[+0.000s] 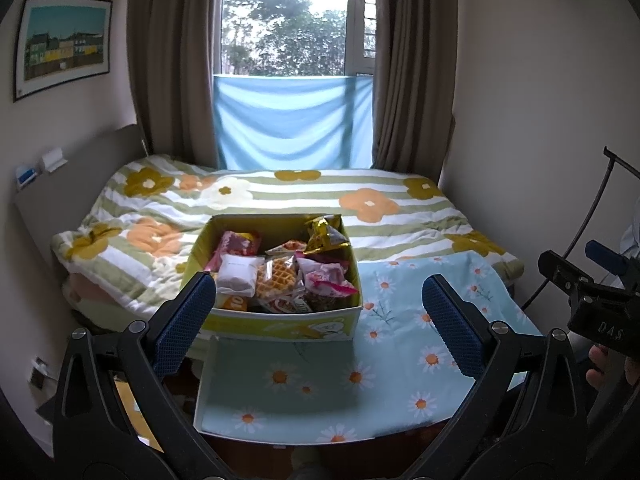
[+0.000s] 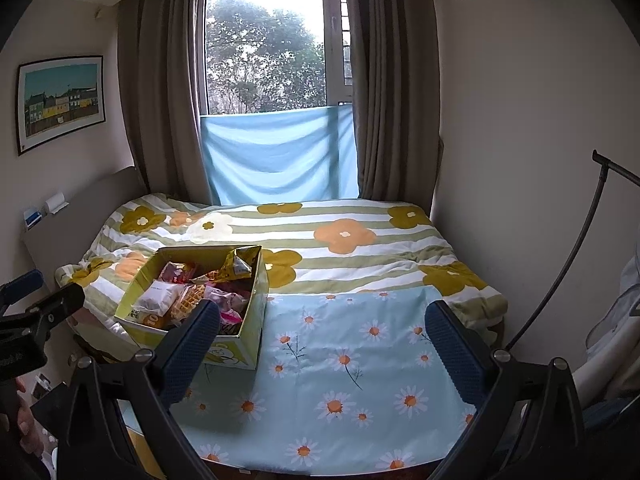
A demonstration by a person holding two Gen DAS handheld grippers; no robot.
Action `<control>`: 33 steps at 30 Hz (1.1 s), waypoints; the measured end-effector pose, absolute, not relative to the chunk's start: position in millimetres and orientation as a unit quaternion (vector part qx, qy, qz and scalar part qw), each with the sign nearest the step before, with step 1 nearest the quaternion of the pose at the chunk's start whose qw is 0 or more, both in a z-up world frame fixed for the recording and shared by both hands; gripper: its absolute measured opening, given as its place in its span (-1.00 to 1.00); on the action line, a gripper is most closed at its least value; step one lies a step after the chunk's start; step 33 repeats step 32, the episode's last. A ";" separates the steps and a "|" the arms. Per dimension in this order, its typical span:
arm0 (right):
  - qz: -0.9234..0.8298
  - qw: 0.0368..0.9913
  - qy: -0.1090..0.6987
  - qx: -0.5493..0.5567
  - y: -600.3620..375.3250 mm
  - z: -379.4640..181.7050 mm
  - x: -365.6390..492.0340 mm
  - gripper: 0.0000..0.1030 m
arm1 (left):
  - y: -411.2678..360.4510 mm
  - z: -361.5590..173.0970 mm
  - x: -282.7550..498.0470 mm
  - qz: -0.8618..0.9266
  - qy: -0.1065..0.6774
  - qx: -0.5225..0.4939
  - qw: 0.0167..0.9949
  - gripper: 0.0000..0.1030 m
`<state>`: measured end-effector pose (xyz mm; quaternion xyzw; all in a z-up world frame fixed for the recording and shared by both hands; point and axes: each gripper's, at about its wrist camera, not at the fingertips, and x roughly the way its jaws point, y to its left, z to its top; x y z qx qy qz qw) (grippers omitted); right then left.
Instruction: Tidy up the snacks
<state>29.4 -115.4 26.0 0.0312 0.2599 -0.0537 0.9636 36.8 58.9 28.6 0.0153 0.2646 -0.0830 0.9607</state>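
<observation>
Right now we hold both grippers back from the bed, each spread wide and holding nothing. Straight ahead of our left gripper (image 1: pixel 320 324) sits the yellow-green cardboard box (image 1: pixel 280 322), open at the top and heaped with snack packets: a white pouch (image 1: pixel 239 274), a clear-wrapped waffle (image 1: pixel 276 282), a pink packet (image 1: pixel 324 280) and a gold foil bag (image 1: pixel 326 236) poking up at the far corner. The box rests on the bed, its near end on the daisy-print cloth (image 1: pixel 360 380) and its far end on the striped flower quilt (image 1: pixel 380 200). Its long axis runs away from us, almost in line with the left gripper's fingers.

From our right gripper (image 2: pixel 322 352), the same box lies ahead and off to the left, partly behind the left finger, while bare daisy cloth fills the space directly between its fingers. So the left gripper is the nearer and better lined up, we judge; the right faces the open cloth where sorted snacks could be laid.

Neither gripper touches the box, the packets or the bedding.
</observation>
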 end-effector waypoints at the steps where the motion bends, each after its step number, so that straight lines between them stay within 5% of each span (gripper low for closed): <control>1: -0.054 0.964 0.260 0.032 -115.3 26.1 29.3 0.98 | 58.8 28.8 37.4 -0.082 0.264 0.016 0.961 0.99; 33: -0.063 0.960 0.271 0.036 -111.8 25.3 38.1 0.98 | 67.6 26.4 44.0 -0.072 0.254 0.039 0.964 0.99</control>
